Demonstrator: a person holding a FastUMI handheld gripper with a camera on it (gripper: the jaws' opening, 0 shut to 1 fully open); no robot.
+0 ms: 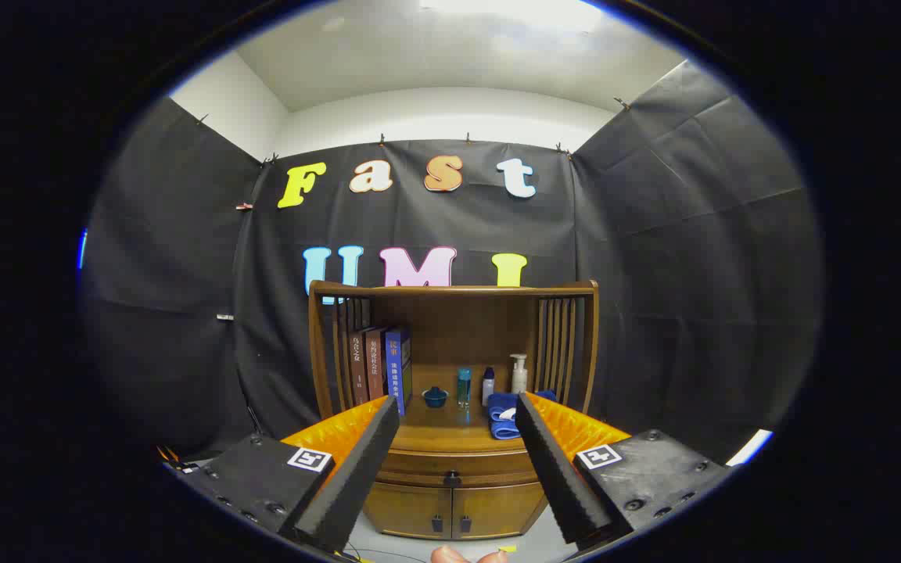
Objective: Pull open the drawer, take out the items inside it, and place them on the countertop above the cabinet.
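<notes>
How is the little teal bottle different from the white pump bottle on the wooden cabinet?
The slim teal see-through bottle has a plain flat cap; the white pump bottle has a spout on top. The teal bottle stands near the countertop's middle, while the pump bottle stands behind the folded blue towel. Both stand upright, far beyond the open gripper.
</notes>
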